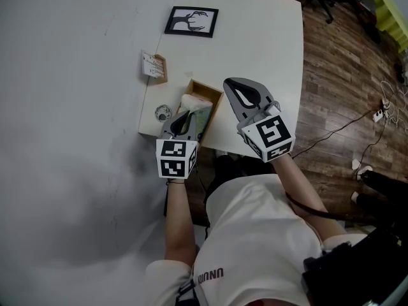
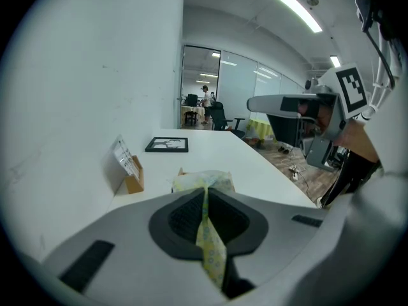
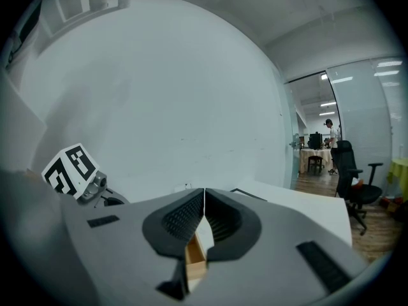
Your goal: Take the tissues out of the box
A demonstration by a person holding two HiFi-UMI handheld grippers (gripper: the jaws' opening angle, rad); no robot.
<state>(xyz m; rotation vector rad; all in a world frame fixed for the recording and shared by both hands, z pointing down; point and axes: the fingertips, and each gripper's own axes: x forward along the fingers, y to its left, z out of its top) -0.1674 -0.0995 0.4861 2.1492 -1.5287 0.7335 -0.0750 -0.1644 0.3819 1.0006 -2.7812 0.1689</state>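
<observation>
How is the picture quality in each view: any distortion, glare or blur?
Head view: even light, no glare, the table sharp. Left gripper view: strong fisheye with dark corners; the ceiling lamp glares, and the tissue pinched between the jaws is blurred. Right gripper view: same fisheye; the wooden box seen behind the shut jaws is out of focus.

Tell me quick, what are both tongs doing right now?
Left tongs: closed, pinching a yellow patterned tissue.
Right tongs: closed, holding nothing.
</observation>
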